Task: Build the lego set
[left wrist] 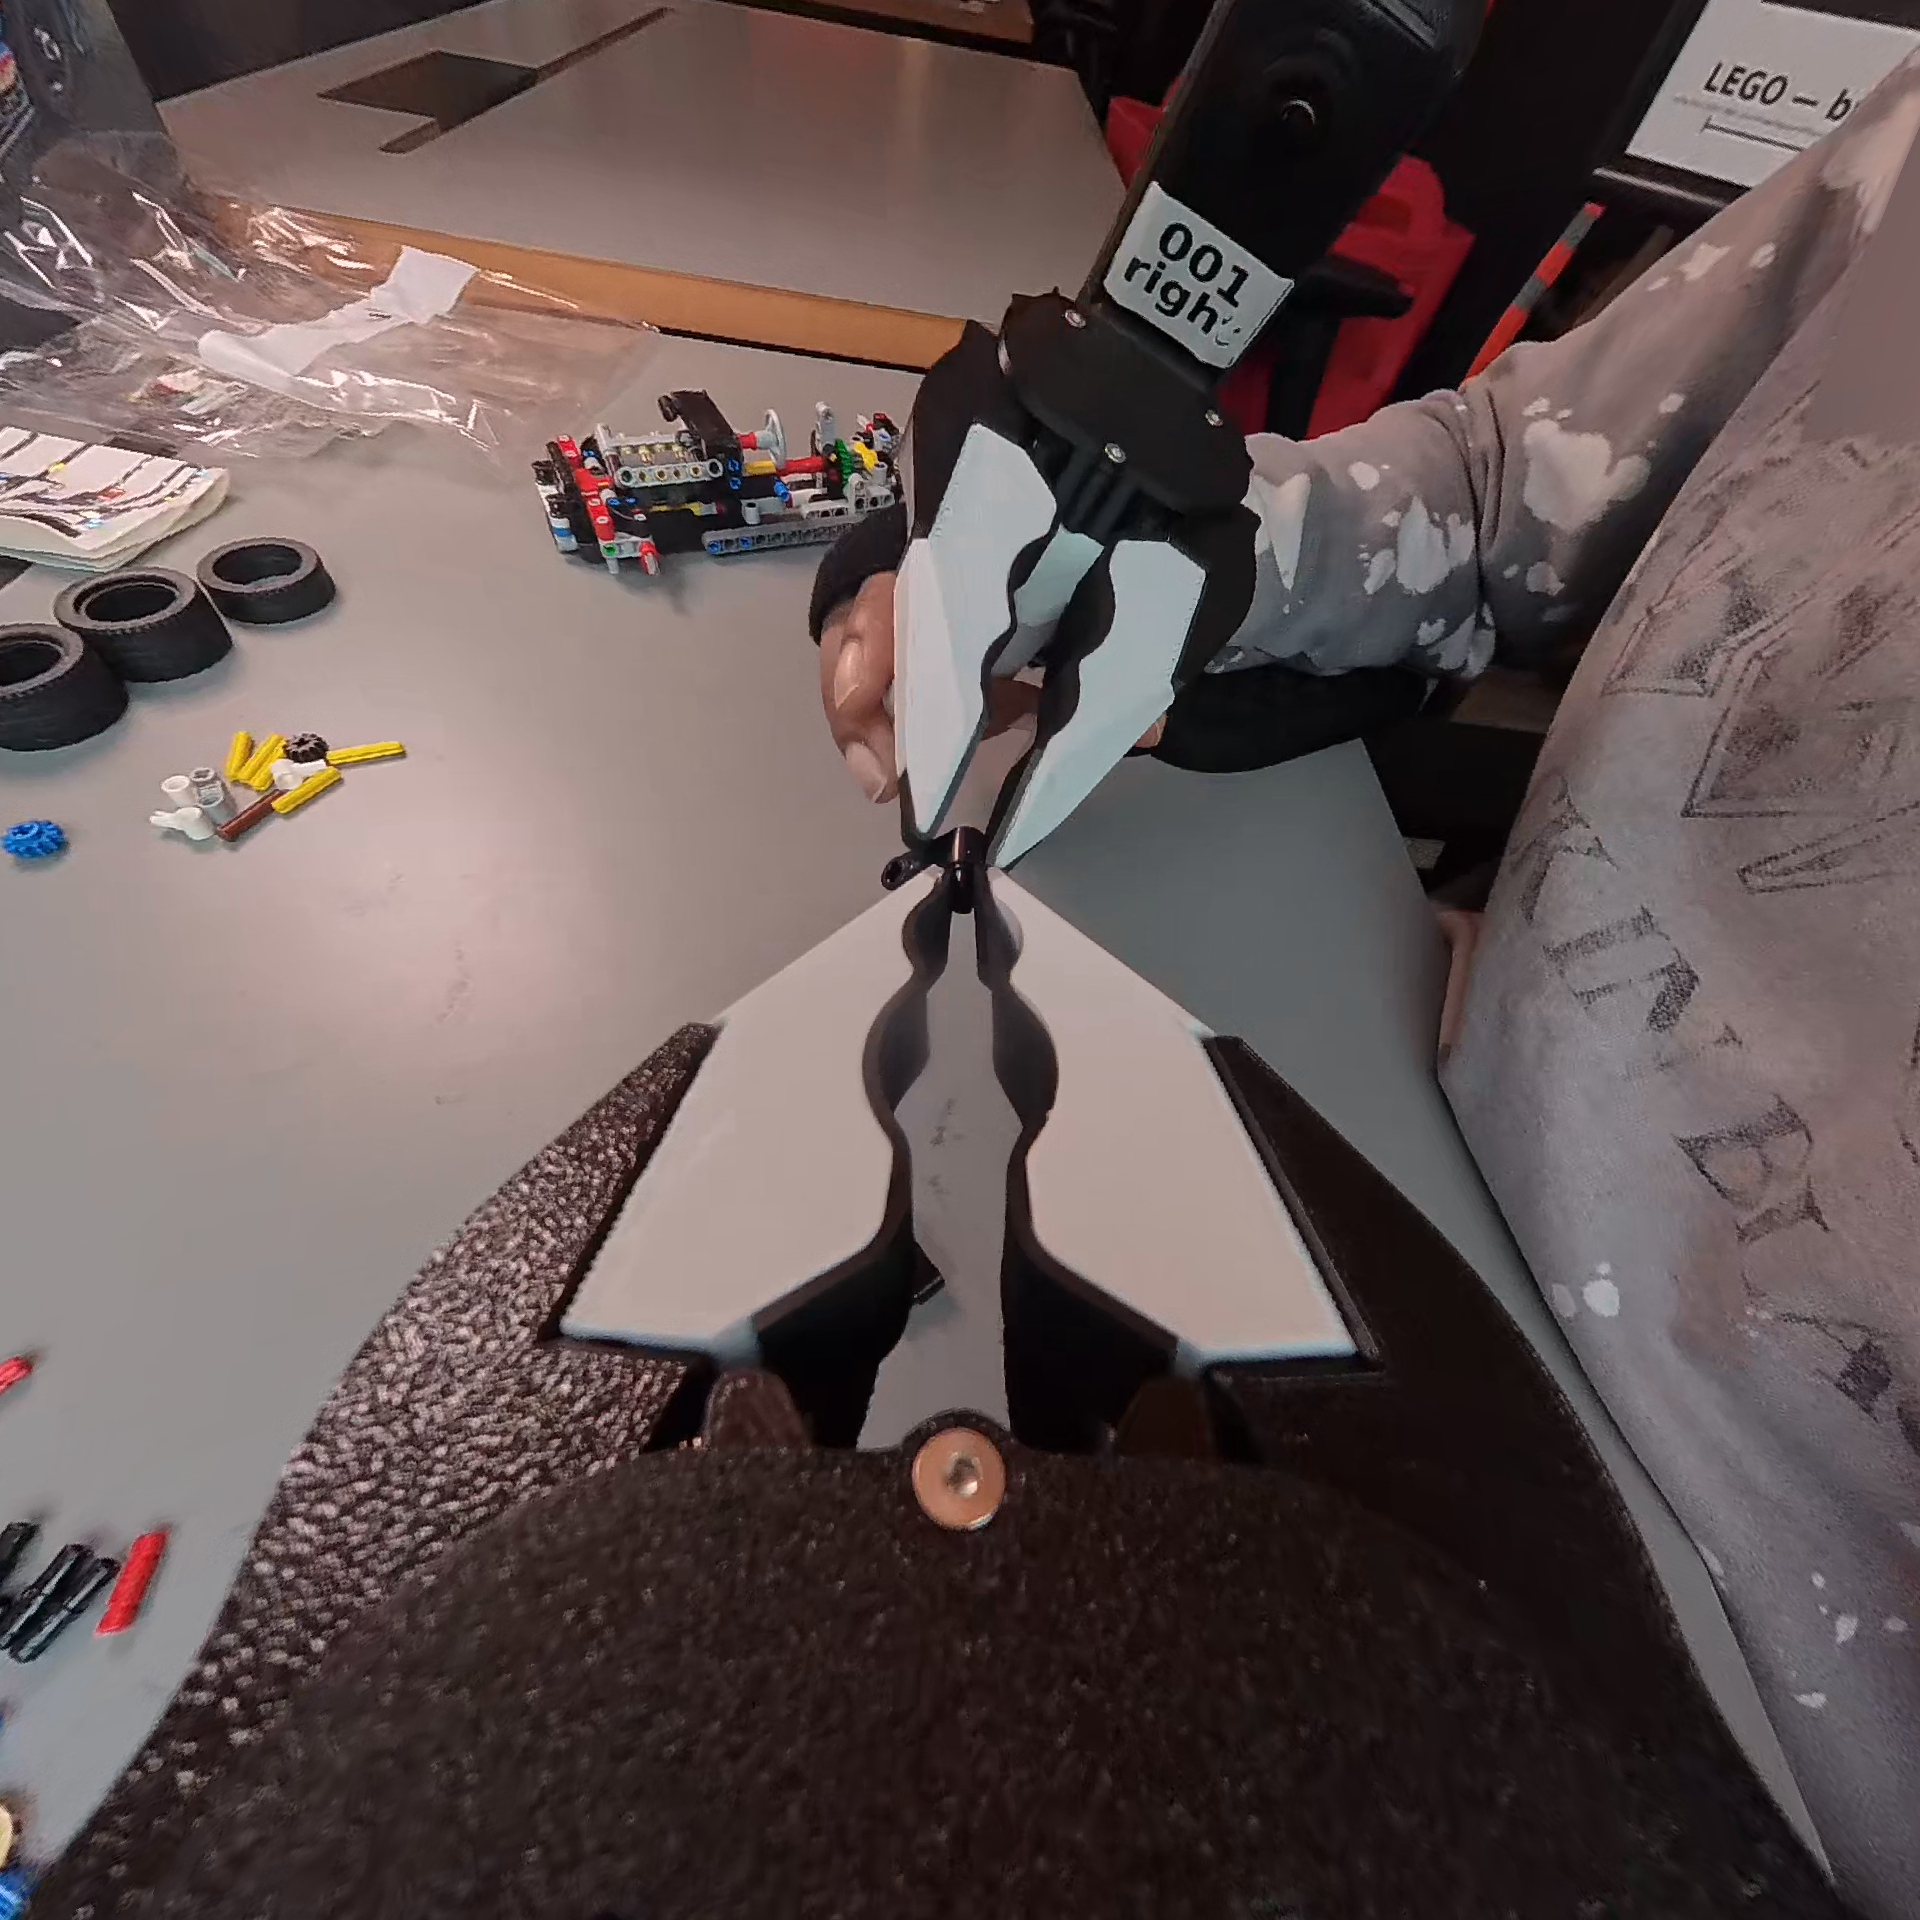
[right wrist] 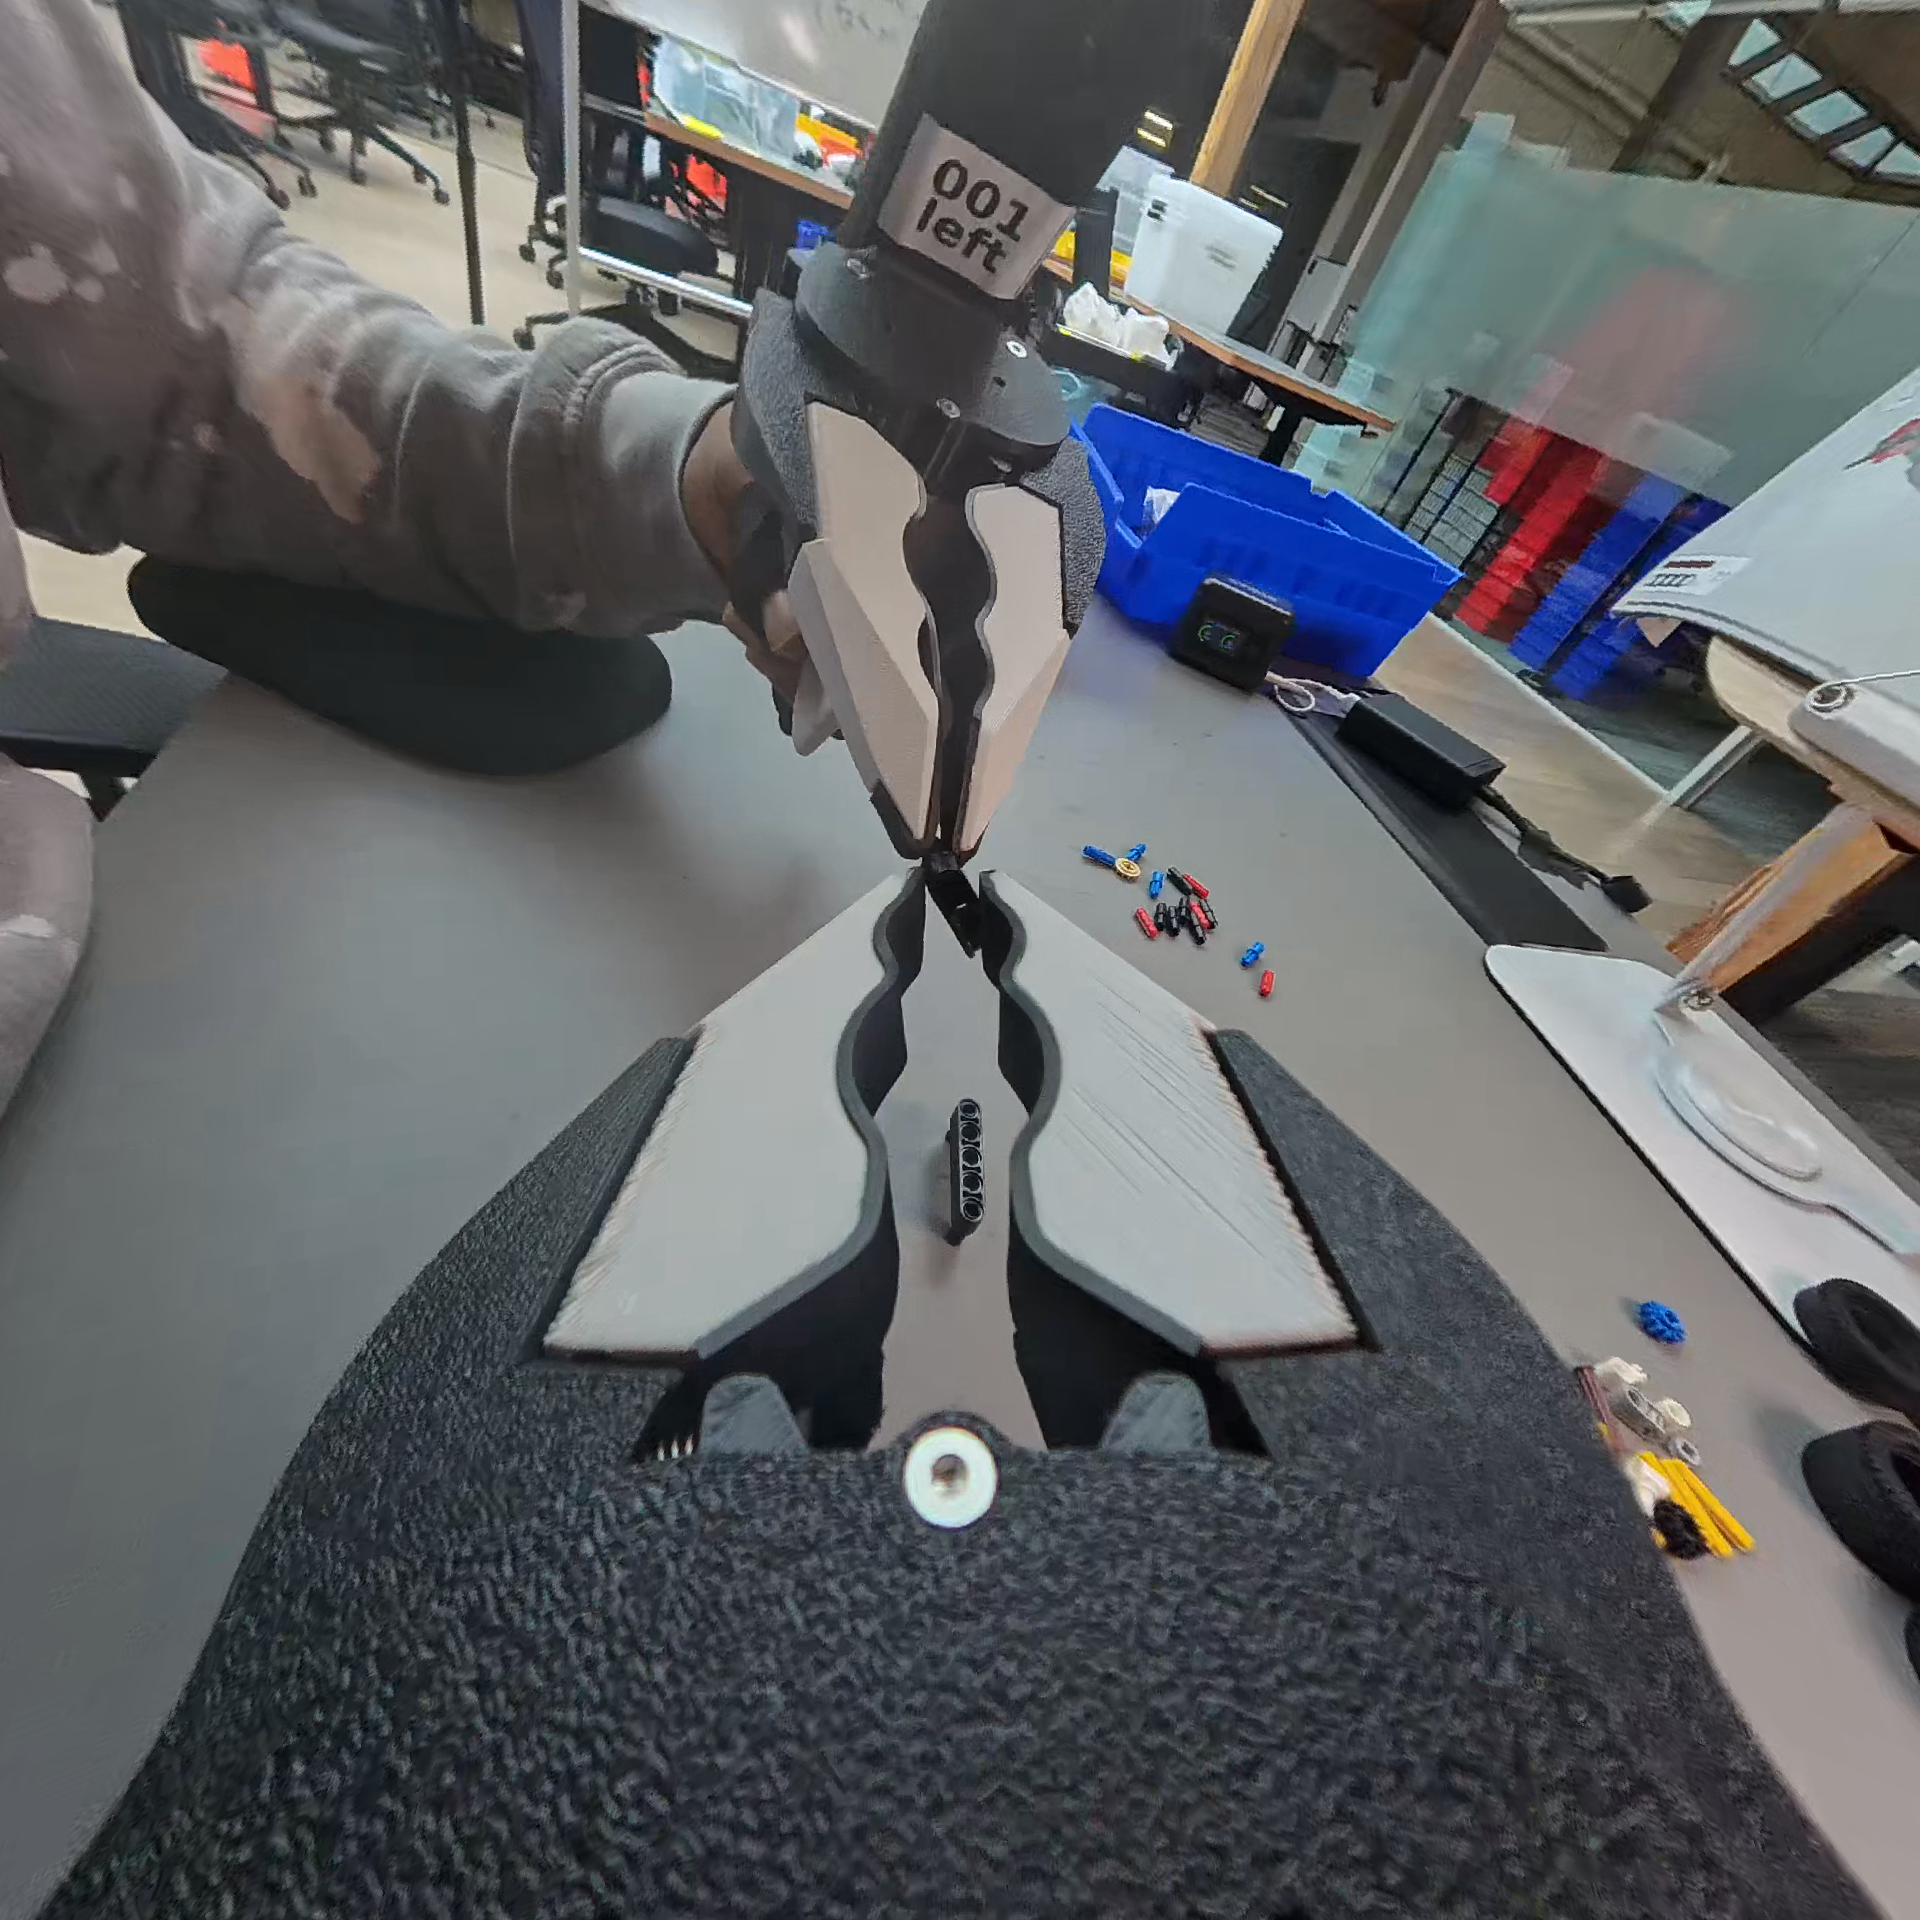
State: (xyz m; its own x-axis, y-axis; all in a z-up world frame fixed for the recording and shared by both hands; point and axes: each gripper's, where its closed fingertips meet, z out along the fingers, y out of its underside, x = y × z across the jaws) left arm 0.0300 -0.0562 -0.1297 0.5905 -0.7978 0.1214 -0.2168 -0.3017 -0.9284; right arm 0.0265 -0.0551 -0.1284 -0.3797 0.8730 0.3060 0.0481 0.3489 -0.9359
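Grippers meet tip to tip above the table [left wrist: 520,987]: my left gripper [left wrist: 961,902] is pinched on a small black piece [left wrist: 951,868], right gripper [right wrist: 951,899] nearly closed on it too. Step: joining or handover, I judge. Next needs one side releasing. Chassis [left wrist: 717,478] sits far left.

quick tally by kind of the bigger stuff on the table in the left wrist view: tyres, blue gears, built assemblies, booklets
black tyres: 3
blue gear: 1
part-built lego assembly: 1
booklet: 1
total: 6
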